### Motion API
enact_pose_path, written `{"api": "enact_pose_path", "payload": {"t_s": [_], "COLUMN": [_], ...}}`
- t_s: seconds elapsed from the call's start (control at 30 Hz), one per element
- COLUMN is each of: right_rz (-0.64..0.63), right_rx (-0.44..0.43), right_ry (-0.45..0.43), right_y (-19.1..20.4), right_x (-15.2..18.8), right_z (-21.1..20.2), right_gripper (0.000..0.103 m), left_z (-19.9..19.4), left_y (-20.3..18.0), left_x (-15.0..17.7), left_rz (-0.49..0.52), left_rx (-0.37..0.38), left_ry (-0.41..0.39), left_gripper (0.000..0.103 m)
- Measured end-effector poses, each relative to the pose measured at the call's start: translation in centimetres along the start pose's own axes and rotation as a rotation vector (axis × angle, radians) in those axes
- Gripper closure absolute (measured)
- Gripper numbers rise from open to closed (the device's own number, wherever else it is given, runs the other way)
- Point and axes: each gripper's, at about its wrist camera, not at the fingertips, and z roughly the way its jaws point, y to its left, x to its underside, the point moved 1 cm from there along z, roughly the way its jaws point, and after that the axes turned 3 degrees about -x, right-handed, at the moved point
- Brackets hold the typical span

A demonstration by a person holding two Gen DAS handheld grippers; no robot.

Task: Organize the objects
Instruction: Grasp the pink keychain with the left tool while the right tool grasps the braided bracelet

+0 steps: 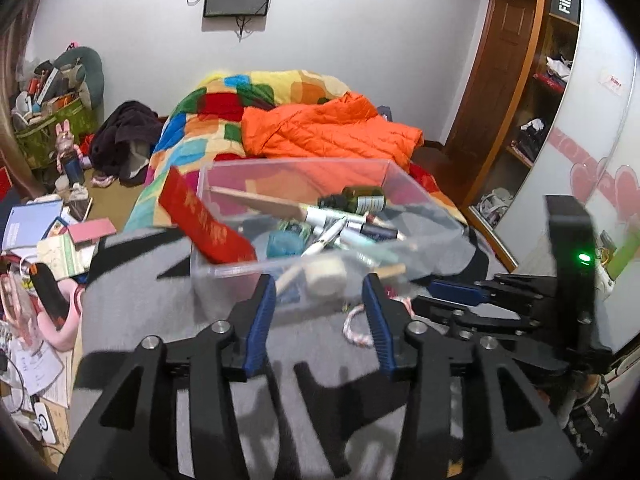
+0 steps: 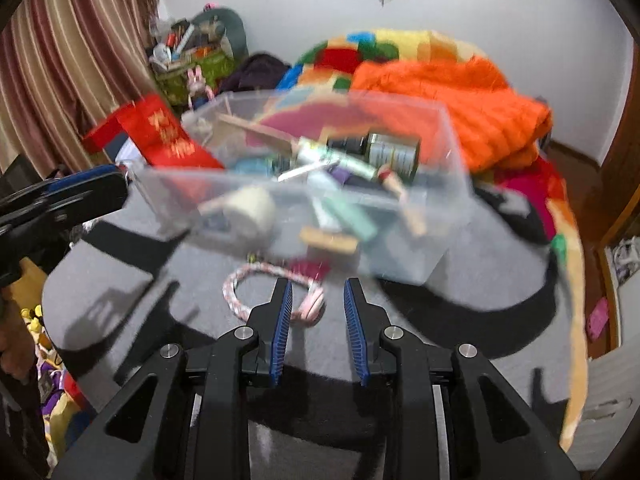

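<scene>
A clear plastic box (image 1: 224, 270) stands on a grey and black cloth (image 1: 132, 300); it also shows in the right wrist view (image 2: 452, 208). It holds pens, a dark green bottle (image 1: 362, 198), a white roll (image 1: 326, 274) and a red envelope (image 1: 204, 220) leaning over its left wall. My left gripper (image 1: 320, 284) is open and empty, just short of the box's near wall. My right gripper (image 2: 318, 288) is open and empty, above a pink and white cord (image 2: 236, 296) lying in front of the box. The right gripper also shows at the right of the left wrist view (image 1: 460, 292).
A bed with a colourful quilt (image 1: 240, 96) and an orange jacket (image 1: 332, 128) lies behind the box. Books and clutter (image 1: 48, 240) fill the floor at left. A wooden door (image 1: 496, 80) and shelves (image 1: 540, 120) stand at right. Curtains (image 2: 60, 60) hang at left.
</scene>
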Motion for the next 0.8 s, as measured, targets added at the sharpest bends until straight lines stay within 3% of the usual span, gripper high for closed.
{"api": "enact_pose_path", "payload": {"t_s": [0.1,0.27,0.33,0.8], "right_rz": [0.017,0.008,0.013,0.124], "right_rx": [-0.003,0.020,0.028,0.087], "right_ry": [0.046,0.047,0.039,-0.070], "right_y": [0.0,0.2,0.1,-5.4], "right_x": [0.3,0.5,0.7,2.2], "right_z": [1.9,2.7,2.4,-2.8], "right_gripper": [0.079,0.079,0.092,0.093], "left_z": [0.5,2.1,2.8,8.0], "left_y": [0.2,0.5,0.0,-5.4], "left_x": [1.1,2.6,2.9,1.3], "left_rz": [-0.006,-0.029,-0.021,0.040], "left_rx": [-0.017,-0.011,-0.021,0.034], "left_ry": [0.027,0.097,0.114,0.213], "left_gripper": [0.053,0.053,0.053,0.052]}}
